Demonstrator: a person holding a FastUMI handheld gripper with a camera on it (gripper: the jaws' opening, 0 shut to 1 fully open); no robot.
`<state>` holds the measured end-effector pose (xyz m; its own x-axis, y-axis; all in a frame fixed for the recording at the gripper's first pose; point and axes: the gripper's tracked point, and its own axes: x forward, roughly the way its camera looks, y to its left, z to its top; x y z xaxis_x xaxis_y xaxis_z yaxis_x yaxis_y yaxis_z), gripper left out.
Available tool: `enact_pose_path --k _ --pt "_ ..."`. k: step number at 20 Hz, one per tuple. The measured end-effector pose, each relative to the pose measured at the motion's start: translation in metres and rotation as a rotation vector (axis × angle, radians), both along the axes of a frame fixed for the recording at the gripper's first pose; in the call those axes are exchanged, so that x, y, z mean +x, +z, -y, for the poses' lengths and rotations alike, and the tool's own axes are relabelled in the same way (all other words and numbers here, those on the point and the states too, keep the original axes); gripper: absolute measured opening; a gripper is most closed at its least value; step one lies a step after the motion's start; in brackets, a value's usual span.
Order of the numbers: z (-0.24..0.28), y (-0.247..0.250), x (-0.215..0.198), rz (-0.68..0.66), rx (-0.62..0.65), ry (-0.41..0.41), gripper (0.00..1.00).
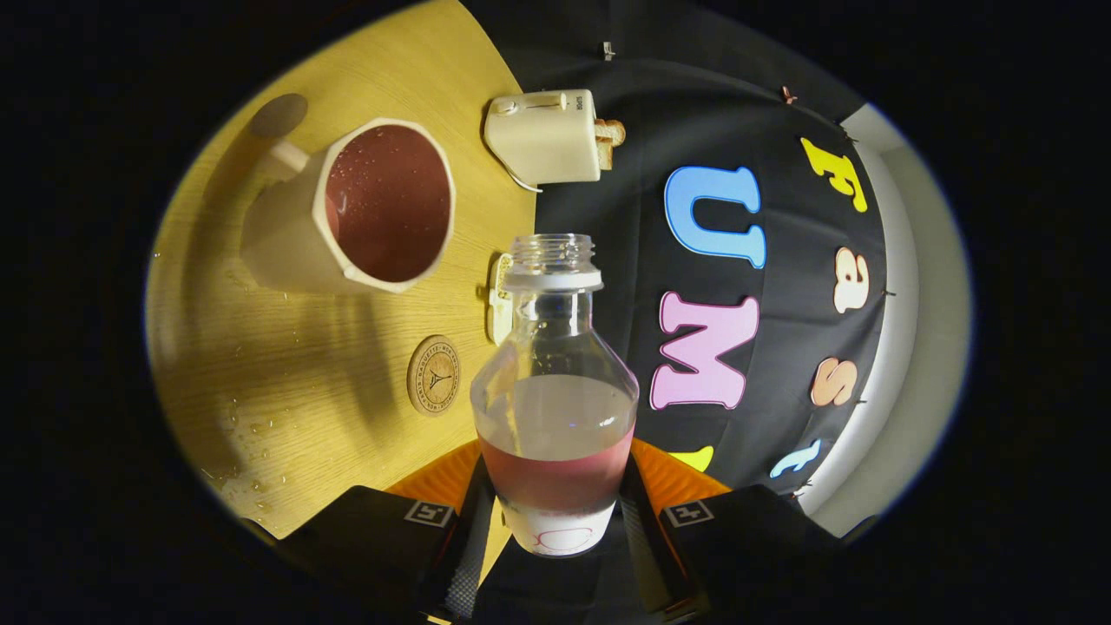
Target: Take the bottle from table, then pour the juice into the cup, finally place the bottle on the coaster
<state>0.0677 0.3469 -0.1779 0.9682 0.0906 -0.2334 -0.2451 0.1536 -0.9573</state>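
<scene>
The gripper (555, 521) has its two fingers closed part-way around the lower body of a clear plastic bottle (555, 391), one finger pressing on each side, so the bottle is clamped between them. The bottle has no cap on its threaded neck, a white ring sits below the threads, and pink-red juice (555, 477) fills only its lower part, with a white label band beneath. Beyond the bottle's mouth and off to one side stands a cream-coloured ceramic cup (347, 213) with a handle, on the light wooden table (260, 391); dark red juice is inside it and droplets cling to its inner wall. Between the cup and the fingers lies a small round cork coaster (433, 375) with a printed emblem, bare on the table. Drops of liquid (247, 451) spot the wood near the coaster. Farther off, a cream toaster (542, 136) with bread in its slots stands at the table's edge.
</scene>
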Motion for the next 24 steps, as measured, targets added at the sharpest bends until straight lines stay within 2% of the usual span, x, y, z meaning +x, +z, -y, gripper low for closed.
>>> enact_pose_path --k 9,24 --pt "-0.005 -0.007 -0.004 0.012 -0.067 0.046 0.72" --pt "-0.01 0.003 0.006 0.068 -0.149 0.077 0.72"
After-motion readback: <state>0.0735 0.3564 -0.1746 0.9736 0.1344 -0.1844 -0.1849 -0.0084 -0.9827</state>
